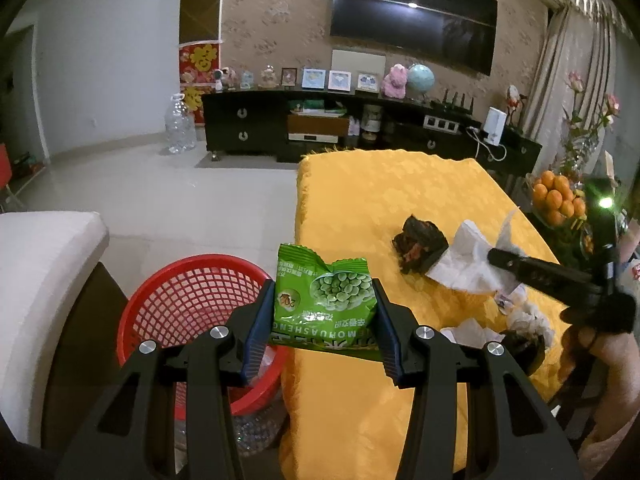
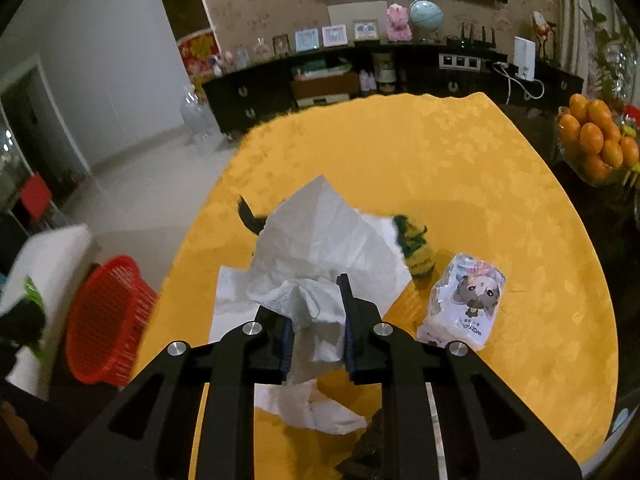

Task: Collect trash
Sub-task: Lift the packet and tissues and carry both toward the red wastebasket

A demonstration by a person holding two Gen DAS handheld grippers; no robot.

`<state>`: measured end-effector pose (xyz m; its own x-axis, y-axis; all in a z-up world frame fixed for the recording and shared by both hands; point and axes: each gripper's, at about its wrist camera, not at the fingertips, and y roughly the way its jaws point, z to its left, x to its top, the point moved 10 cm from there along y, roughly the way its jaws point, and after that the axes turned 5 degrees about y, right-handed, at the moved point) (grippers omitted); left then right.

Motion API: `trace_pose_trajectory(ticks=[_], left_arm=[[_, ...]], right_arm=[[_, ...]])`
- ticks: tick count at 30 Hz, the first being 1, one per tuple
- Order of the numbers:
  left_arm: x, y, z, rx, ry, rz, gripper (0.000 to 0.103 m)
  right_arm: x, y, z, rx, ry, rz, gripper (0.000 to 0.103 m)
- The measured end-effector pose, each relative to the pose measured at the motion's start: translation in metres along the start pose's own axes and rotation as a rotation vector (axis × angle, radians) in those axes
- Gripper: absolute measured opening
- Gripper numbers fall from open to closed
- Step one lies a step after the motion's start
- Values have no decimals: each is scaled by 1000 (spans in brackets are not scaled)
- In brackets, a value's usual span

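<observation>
— What do you have in your fingers?

— My left gripper (image 1: 324, 312) is squeezing a green snack bag (image 1: 326, 298) with peas on it. The bag sits in the middle of the left view, pinched on both sides. My right gripper (image 2: 318, 320) is clamped tight on a crumpled white tissue (image 2: 316, 248). The tissue puffs up above my fingers in the middle of the right view, and part of it hangs down below them.

— Where does the trash go?

— The red basket (image 1: 188, 300) is on the floor. In the left view it is at the lower left, just beside the bag and next to the yellow table (image 1: 400, 200). In the right view it is at the far left edge.

— What else is on the table?

— A dark wrapper (image 1: 418, 246) lies right of the middle in the left view, touching the tissue. In the right view a small tissue pack with a cartoon animal (image 2: 466, 300) lies at the right of my fingers, and a green and yellow wrapper (image 2: 414, 246) peeks out from behind the tissue. A bowl of oranges (image 2: 596, 140) is at the right edge, off the yellow cloth.
</observation>
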<state>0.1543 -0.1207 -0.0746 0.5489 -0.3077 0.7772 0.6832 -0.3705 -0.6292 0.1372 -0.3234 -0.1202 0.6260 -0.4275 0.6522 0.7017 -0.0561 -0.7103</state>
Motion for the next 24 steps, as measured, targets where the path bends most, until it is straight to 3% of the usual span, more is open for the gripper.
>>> trace_pose_trajectory(ticks=[8, 24], left_arm=[[6, -5, 5, 18, -8, -16, 45], [24, -24, 35, 100, -30, -86, 45]], right_arm=[[14, -30, 9, 81, 25, -57, 19], [25, -47, 48, 90, -67, -128, 19]])
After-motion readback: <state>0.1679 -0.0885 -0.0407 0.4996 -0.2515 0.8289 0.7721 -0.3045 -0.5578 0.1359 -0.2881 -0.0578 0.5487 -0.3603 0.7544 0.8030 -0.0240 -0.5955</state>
